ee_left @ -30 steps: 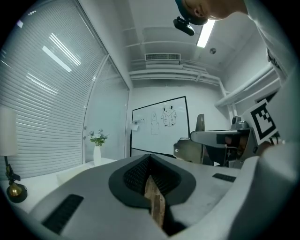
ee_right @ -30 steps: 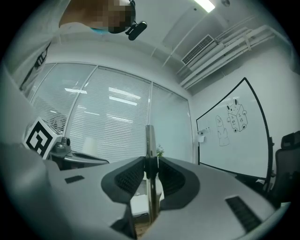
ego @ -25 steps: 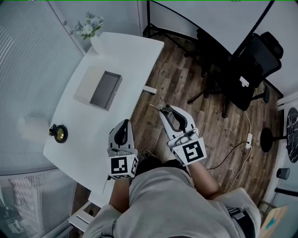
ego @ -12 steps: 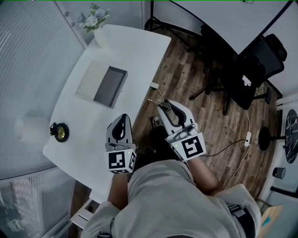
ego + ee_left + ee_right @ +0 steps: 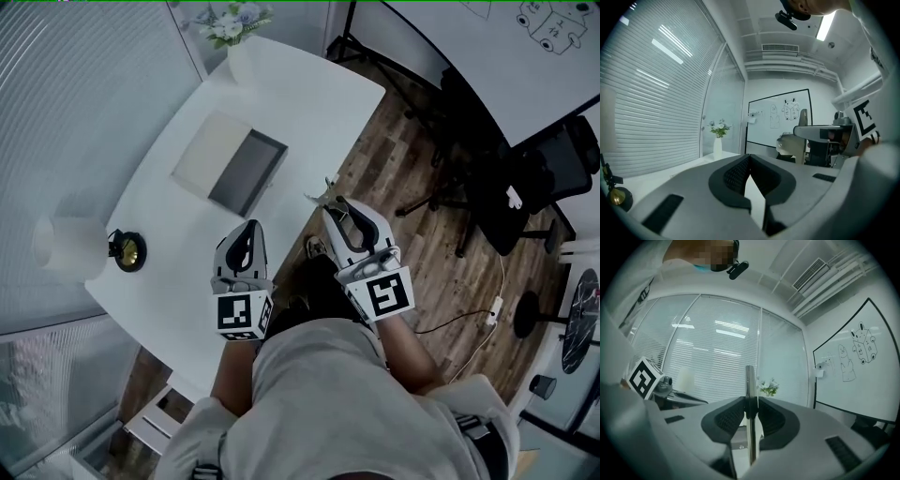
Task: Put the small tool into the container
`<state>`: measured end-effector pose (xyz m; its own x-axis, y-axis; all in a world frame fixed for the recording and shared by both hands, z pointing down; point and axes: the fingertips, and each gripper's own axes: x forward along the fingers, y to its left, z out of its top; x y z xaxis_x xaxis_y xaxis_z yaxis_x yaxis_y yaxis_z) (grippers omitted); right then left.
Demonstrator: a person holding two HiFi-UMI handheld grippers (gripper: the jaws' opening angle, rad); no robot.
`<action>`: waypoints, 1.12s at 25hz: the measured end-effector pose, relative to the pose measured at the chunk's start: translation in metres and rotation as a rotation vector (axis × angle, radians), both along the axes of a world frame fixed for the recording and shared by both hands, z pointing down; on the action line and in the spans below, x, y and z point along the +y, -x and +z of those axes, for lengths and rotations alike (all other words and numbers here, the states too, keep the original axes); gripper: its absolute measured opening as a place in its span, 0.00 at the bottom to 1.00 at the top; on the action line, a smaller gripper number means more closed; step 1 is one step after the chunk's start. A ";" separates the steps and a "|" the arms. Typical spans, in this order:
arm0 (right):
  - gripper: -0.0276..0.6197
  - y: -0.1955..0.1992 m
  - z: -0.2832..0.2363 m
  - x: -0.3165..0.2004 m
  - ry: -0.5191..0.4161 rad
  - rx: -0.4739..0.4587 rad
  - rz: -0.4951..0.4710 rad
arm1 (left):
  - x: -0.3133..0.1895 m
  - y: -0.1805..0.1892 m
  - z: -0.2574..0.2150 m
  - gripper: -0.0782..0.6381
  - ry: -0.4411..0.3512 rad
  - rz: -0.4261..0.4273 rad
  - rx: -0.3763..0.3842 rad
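In the head view a shallow open container [image 5: 247, 172] with a dark grey inside lies on the white table [image 5: 309, 103], a pale lid [image 5: 207, 150] beside it. My right gripper [image 5: 330, 208] hangs over the table's near edge, just right of the container, shut on the small tool [image 5: 319, 196]. In the right gripper view the small tool [image 5: 750, 394] is a thin metal rod standing upright between the pads. My left gripper [image 5: 247, 229] hovers over the table in front of the container. In the left gripper view the left gripper [image 5: 749, 158] has its tips together with nothing held.
A white vase of flowers [image 5: 235, 26] stands at the table's far end. A white cylinder [image 5: 61, 246] and a small black and brass object [image 5: 127, 250] sit at the left edge. Black office chairs [image 5: 548, 164] and a cable [image 5: 469, 314] are on the wooden floor.
The head camera has shifted, so the table and container now sit further right and lower in the view. Both grippers are closer to the container. The right still holds the tool.
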<state>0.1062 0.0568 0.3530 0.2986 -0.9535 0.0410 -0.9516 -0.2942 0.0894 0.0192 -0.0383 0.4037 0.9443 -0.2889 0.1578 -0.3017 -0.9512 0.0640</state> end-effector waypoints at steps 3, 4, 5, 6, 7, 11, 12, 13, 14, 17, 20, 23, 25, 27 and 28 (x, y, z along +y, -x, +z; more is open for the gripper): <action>0.21 -0.013 0.009 -0.023 0.022 -0.011 -0.032 | -0.022 -0.008 0.010 0.14 0.015 -0.040 -0.013; 0.21 -0.018 0.015 -0.029 0.048 -0.019 -0.042 | -0.028 -0.010 0.013 0.14 0.020 -0.054 -0.019; 0.21 -0.023 0.018 -0.035 0.057 -0.022 -0.056 | -0.033 -0.013 0.016 0.14 0.024 -0.067 -0.026; 0.21 -0.027 0.018 -0.043 0.052 -0.020 -0.073 | -0.039 -0.017 0.018 0.14 0.027 -0.081 -0.032; 0.21 -0.032 0.016 -0.052 0.048 -0.017 -0.089 | -0.045 -0.021 0.020 0.14 0.030 -0.093 -0.036; 0.20 -0.049 0.014 -0.091 0.045 0.004 -0.178 | -0.073 -0.036 0.024 0.14 0.046 -0.157 -0.055; 0.21 -0.051 0.010 -0.102 0.025 0.014 -0.211 | -0.079 -0.037 0.026 0.14 0.051 -0.182 -0.064; 0.21 -0.053 0.009 -0.113 0.019 0.019 -0.241 | -0.085 -0.038 0.028 0.14 0.057 -0.206 -0.072; 0.20 -0.055 0.010 -0.122 0.022 0.019 -0.269 | -0.091 -0.039 0.030 0.14 0.063 -0.229 -0.079; 0.20 -0.058 0.016 -0.149 0.043 0.027 -0.357 | -0.105 -0.038 0.038 0.14 0.081 -0.301 -0.093; 0.20 -0.057 0.020 -0.174 0.052 0.055 -0.443 | -0.117 -0.033 0.048 0.14 0.101 -0.378 -0.100; 0.20 -0.048 0.026 -0.194 0.060 0.080 -0.529 | -0.126 -0.022 0.056 0.14 0.125 -0.457 -0.107; 0.20 -0.040 0.031 -0.204 0.071 0.095 -0.587 | -0.130 -0.012 0.061 0.14 0.138 -0.503 -0.108; 0.20 -0.032 0.039 -0.212 0.099 0.137 -0.656 | -0.135 -0.003 0.065 0.14 0.149 -0.546 -0.106; 0.20 -0.027 0.046 -0.214 0.135 0.188 -0.702 | -0.137 0.002 0.067 0.14 0.154 -0.567 -0.103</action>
